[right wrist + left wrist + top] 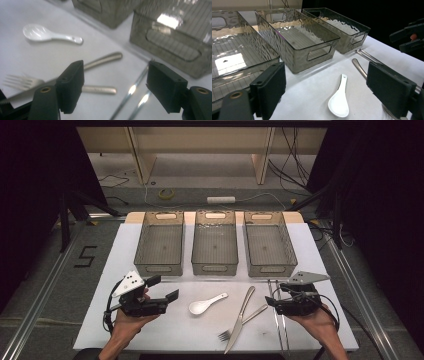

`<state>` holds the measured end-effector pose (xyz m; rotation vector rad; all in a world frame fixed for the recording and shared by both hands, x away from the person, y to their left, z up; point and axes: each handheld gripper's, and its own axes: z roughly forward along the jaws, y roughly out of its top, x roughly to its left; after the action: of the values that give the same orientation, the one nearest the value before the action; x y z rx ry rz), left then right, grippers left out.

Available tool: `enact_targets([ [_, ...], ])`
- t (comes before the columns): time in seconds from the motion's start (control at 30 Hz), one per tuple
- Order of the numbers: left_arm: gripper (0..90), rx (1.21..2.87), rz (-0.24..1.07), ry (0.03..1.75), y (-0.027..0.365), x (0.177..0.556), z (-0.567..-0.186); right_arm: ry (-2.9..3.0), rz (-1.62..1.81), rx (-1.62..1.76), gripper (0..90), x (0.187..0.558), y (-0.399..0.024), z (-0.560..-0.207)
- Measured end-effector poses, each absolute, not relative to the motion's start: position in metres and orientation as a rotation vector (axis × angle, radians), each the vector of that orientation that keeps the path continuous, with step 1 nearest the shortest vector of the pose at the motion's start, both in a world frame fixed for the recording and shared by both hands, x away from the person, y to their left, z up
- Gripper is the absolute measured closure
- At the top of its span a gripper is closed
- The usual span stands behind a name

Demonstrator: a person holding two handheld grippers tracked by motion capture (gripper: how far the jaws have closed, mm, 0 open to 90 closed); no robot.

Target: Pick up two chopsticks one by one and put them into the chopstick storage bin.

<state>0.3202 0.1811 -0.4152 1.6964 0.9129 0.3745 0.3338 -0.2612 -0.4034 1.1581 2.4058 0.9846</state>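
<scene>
White ceramic spoon [207,304] lies on the white table [165,330] between the two grippers, just ahead of the L gripper [165,287], bowl toward it, handle pointing away. L gripper jaws wide apart, nothing btwn them; held low over the table, aimed toward the R side, hand under it palm-up.
R gripper [270,301] jaws also apart, empty, pointing toward the L one. Just in front of its tips: metal knife [241,317] & fork [239,325], crossed and touching. Under/beside it: pair of metal chopsticks [276,312], side by side.
Beyond both grippers, three smoky clear plastic bins in a row: left bin [159,241], middle bin [214,241], right bin [270,242]. All three hold nothing; cut-out handles on the ends.
</scene>
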Motion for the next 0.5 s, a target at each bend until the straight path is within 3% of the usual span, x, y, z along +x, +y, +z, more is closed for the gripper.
enact_targets([
  [0.23,15.6,1.708,0.379,0.911,0.181,0.32,-0.415,2.494,0.704,1.232,41.6,0.349,-0.264,-0.406],
  [0.5,15.6,1.71,0.385,0.904,0.181,0.32,-0.415,2.568,0.559,1.27,47.1,0.36,-0.265,-0.419],
])
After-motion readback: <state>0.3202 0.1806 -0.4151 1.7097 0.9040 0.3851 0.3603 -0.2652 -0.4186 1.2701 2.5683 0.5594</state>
